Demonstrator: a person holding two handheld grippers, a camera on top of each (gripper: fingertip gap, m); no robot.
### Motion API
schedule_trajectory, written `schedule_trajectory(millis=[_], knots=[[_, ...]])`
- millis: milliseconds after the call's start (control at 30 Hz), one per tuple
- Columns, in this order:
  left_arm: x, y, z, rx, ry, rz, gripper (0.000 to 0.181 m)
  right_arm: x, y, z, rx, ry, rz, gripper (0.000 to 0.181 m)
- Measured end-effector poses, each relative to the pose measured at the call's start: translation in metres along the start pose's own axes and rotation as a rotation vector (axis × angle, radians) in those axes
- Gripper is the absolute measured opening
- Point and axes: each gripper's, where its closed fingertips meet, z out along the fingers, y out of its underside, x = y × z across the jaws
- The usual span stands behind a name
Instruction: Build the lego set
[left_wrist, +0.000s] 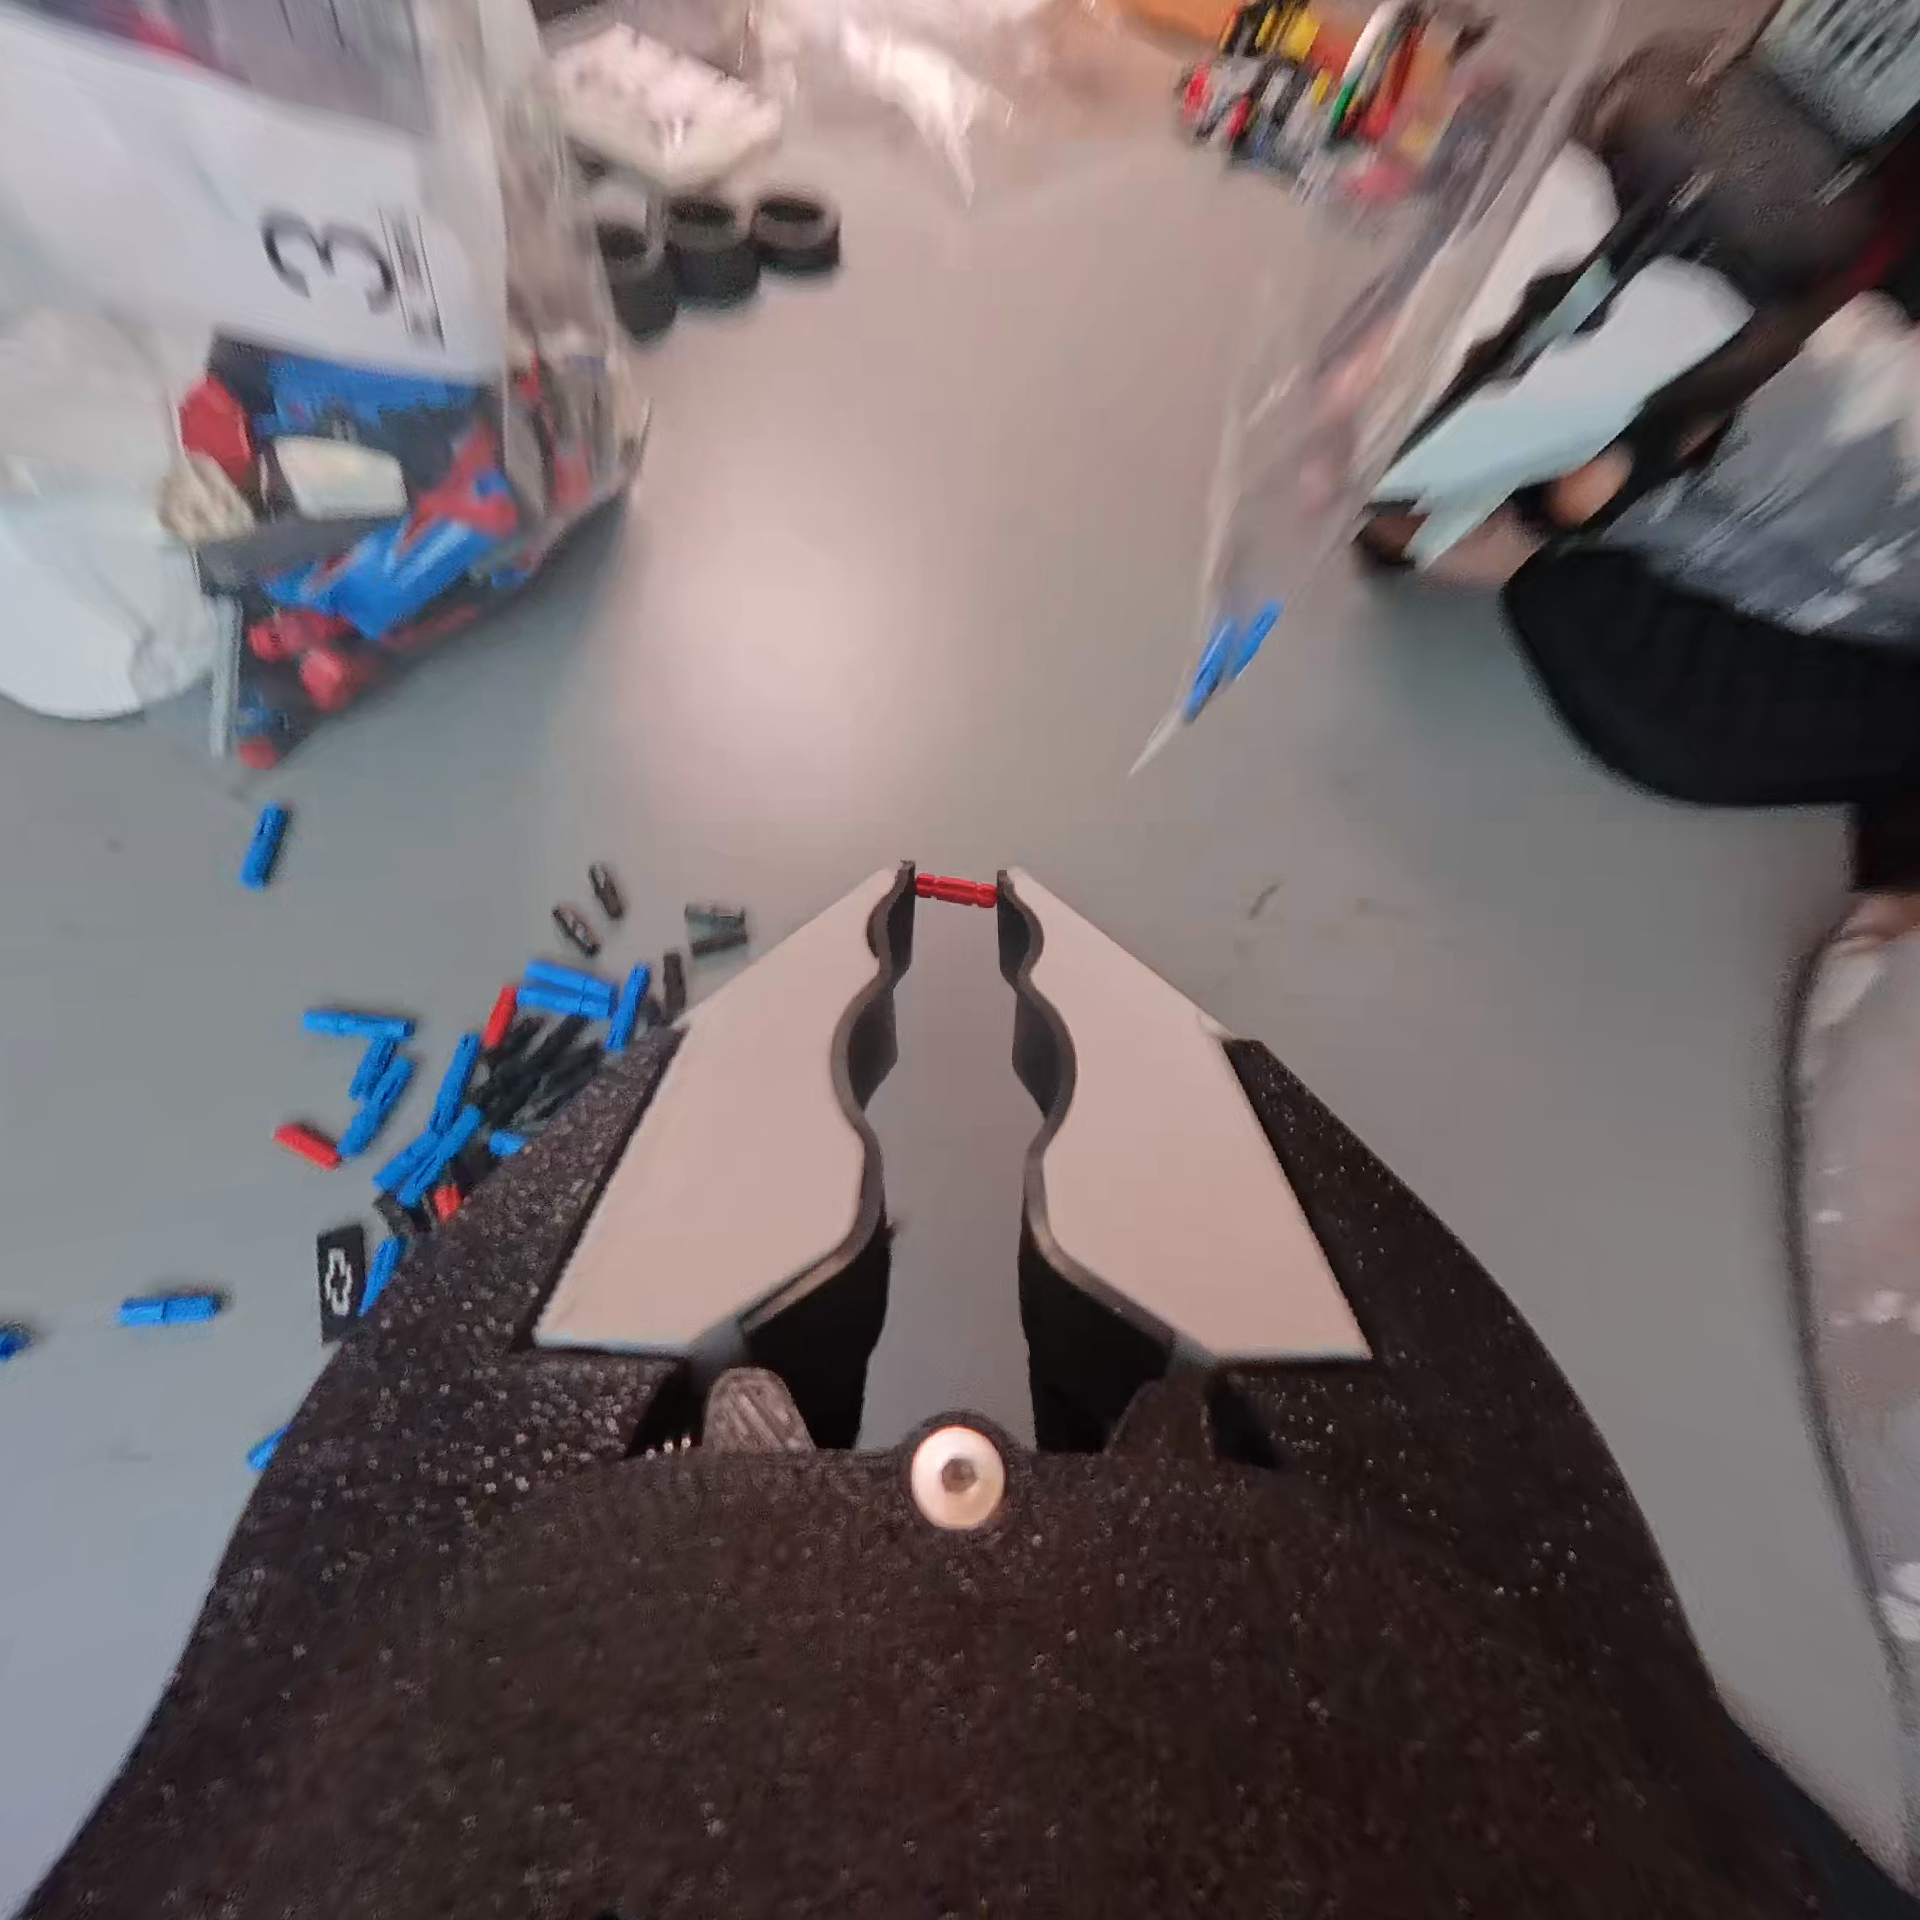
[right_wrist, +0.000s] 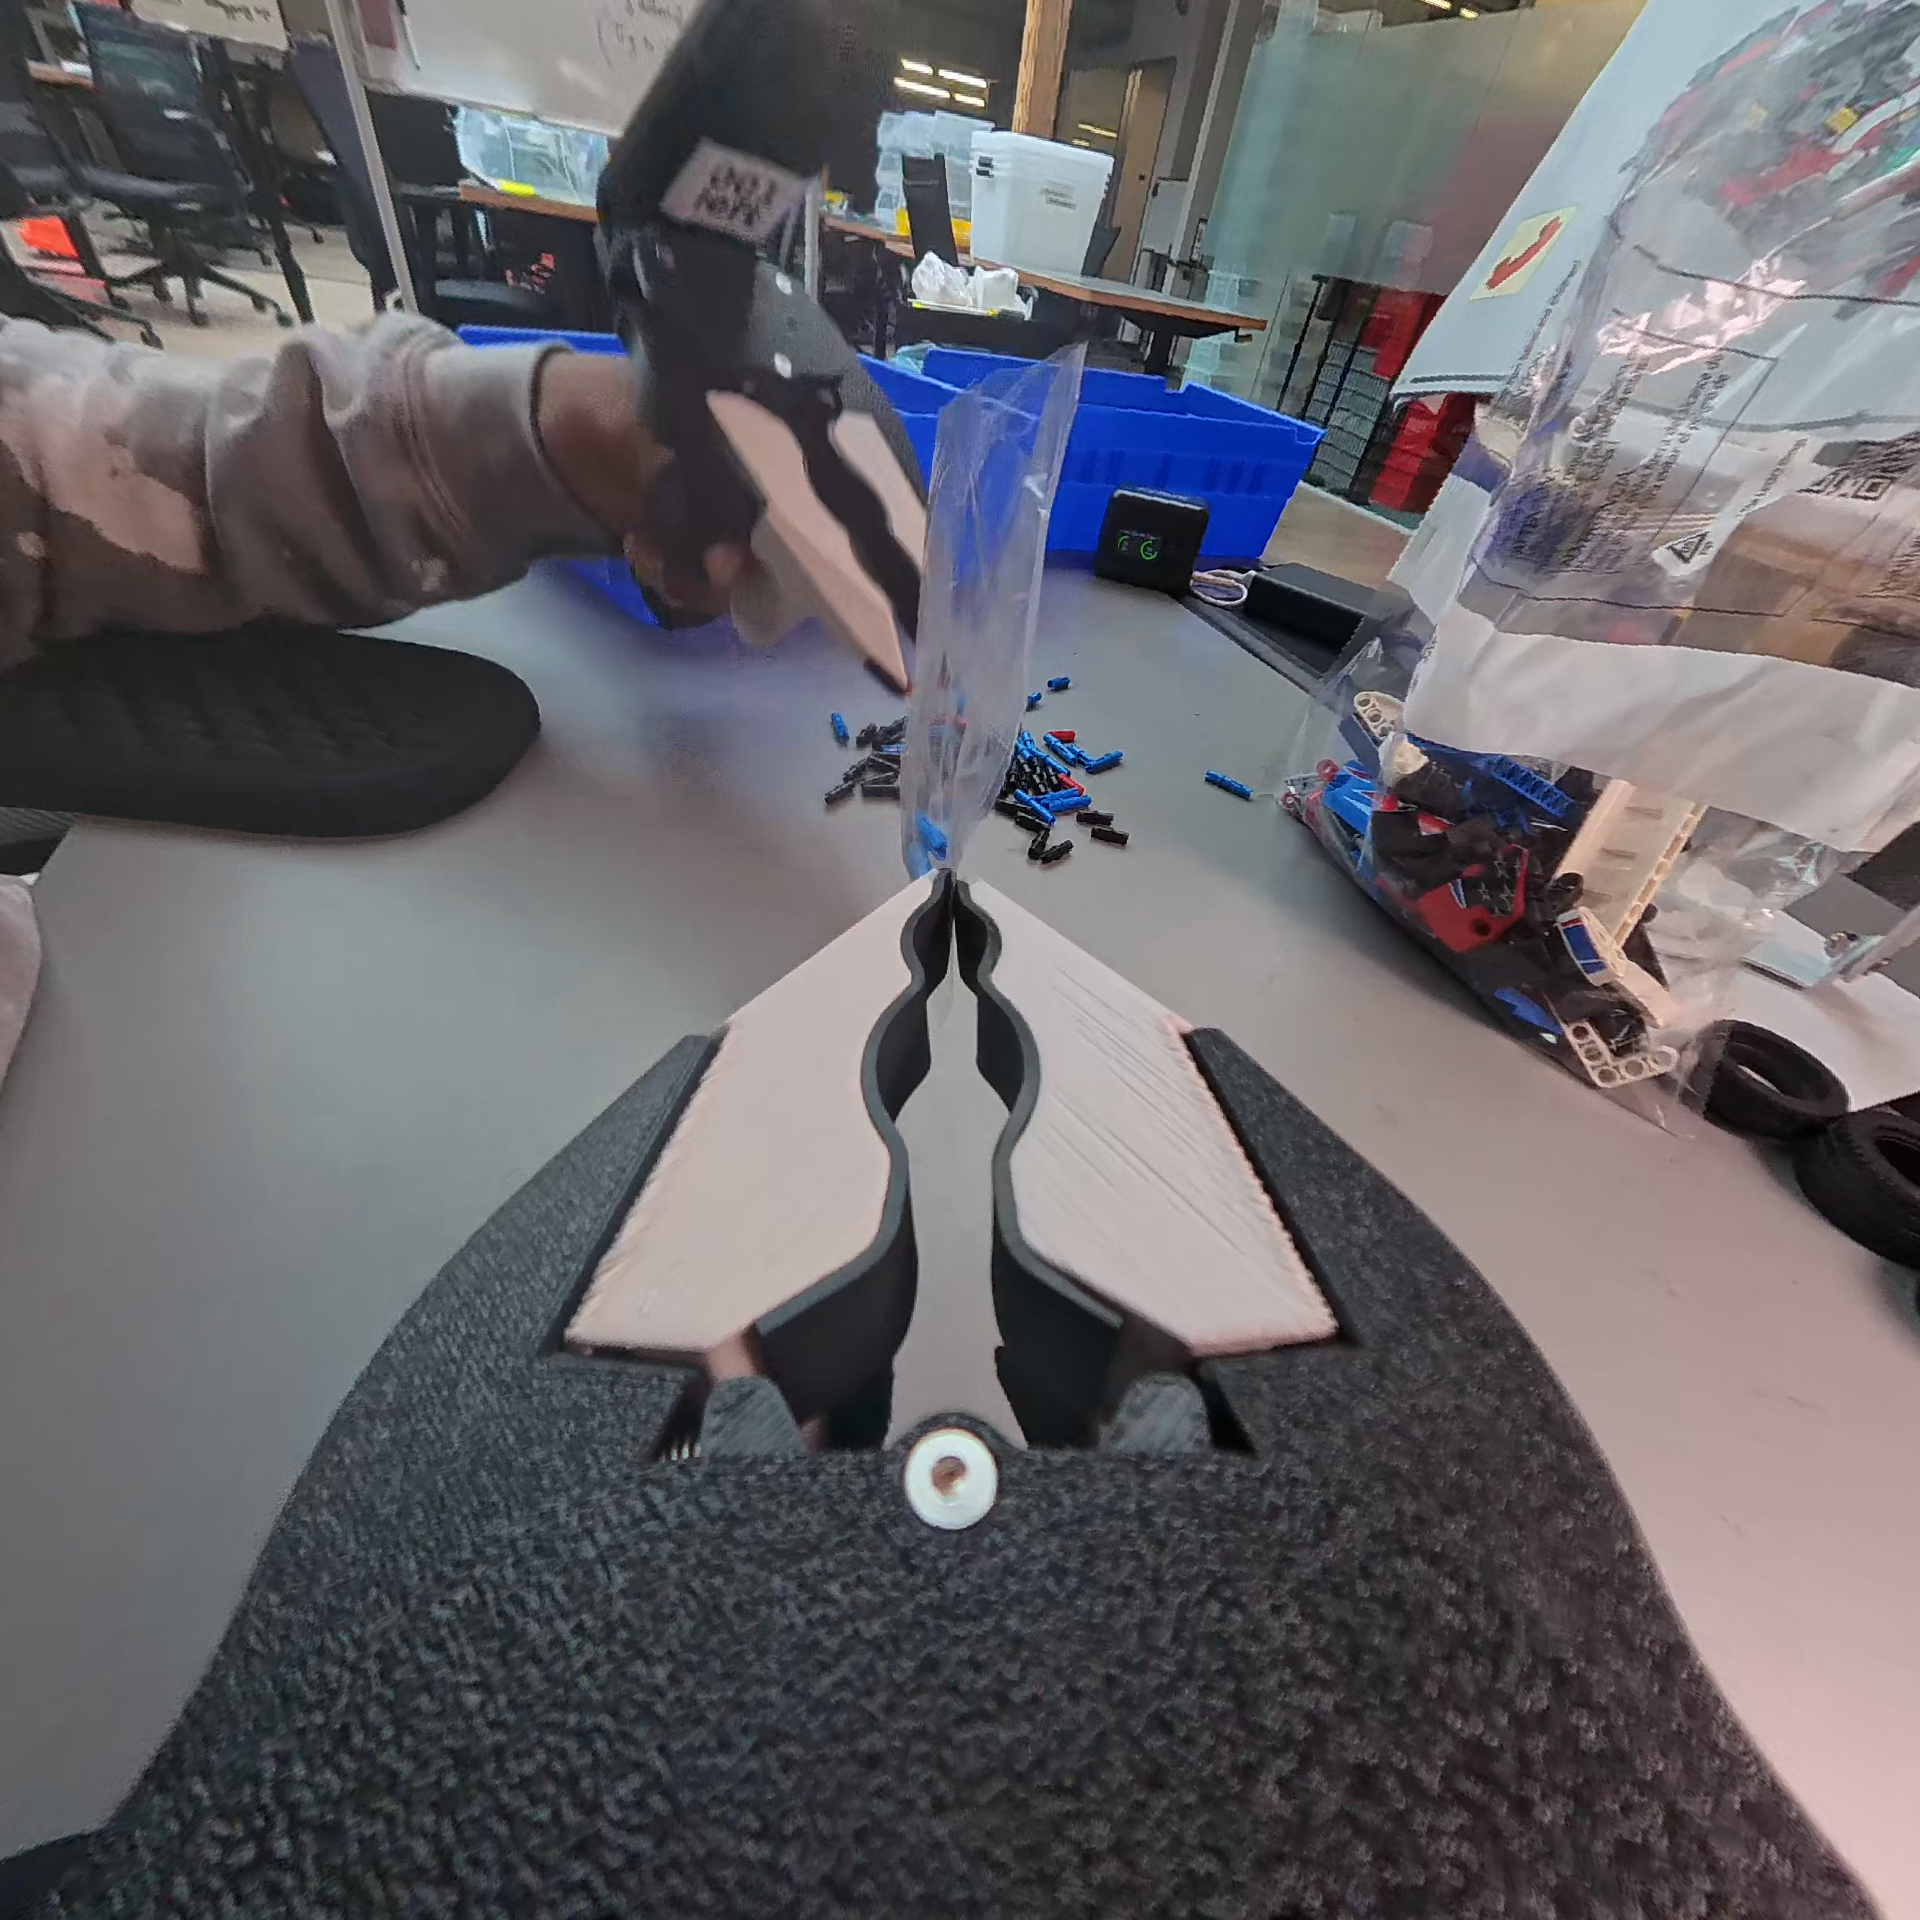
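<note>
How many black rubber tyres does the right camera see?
2. One black rubber tyre lies on the grey table beside the clear bag of parts. The second tyre sits nearer, cut by the right edge. More may hide off-frame.

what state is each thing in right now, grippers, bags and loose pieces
left hand-held gripper: shut on a red pin, held crosswise at its tips
right hand-held gripper: shut on small clear bag, lifted above the table
small clear bag: nearly empty, a few blue pins inside
pile of pins: loose on the table
large parts bag: lying on the table
tyres: on the table
</note>
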Motion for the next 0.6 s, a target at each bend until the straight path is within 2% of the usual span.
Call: schedule_trajectory(millis=[33, 100, 200, 400, 600], knots=[[0.01, -0.023, -0.01, 0.085, 0.052, -0.009, 0.015, -0.002, 0.002, 0.002, -0.011, -0.003, -0.012, 0.0], [0.032, -0.059, -0.027, 0.196, 0.151, -0.002, 0.015, -0.006, 0.005, 0.005, -0.027, -0.012, -0.028, 0.0], [0.054, -0.08, -0.027, 0.189, 0.202, 0.07, 0.015, -0.011, 0.006, 0.008, -0.038, -0.021, -0.048, 0.0], [0.07, -0.077, -0.005, 0.089, 0.236, 0.141, 0.016, -0.013, 0.005, 0.007, -0.041, -0.013, -0.071, 0.0], [0.072, -0.079, -0.007, 0.094, 0.24, 0.142, 0.021, -0.013, 0.004, 0.006, -0.036, -0.014, -0.071, 0.0]])
